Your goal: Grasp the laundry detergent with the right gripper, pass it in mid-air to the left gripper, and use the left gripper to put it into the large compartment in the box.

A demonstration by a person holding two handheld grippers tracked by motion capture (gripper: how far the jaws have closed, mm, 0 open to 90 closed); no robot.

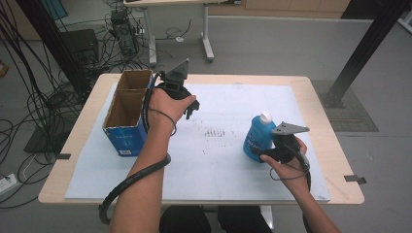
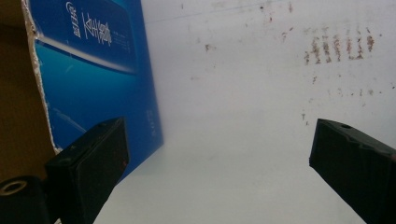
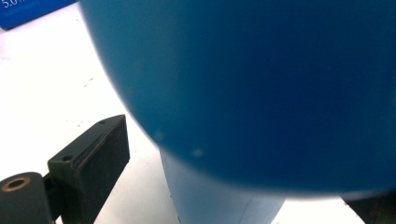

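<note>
Blue bottle (image 1: 256, 137) with a white cap stands upright on the white mat (image 1: 228, 160), at about 4 o'clock on the bench (image 1: 335, 155). Right tongs (image 1: 266, 154) sit at the bottle's lower side, toward 5 o'clock of it. In the right gripper view the bottle bulges between the jaws; the one jaw in view stands apart from the bottle, not pressing, so the tongs are released and nothing is gripped. Left tongs (image 1: 191, 110) hang above the mat near 10 o'clock, just beside the open blue carton (image 1: 127, 104), jaws spread wide and empty over bare mat in the left gripper view (image 2: 219, 158). Reddish smudges (image 1: 216, 132) mark the mat's middle, between the two hands.
</note>
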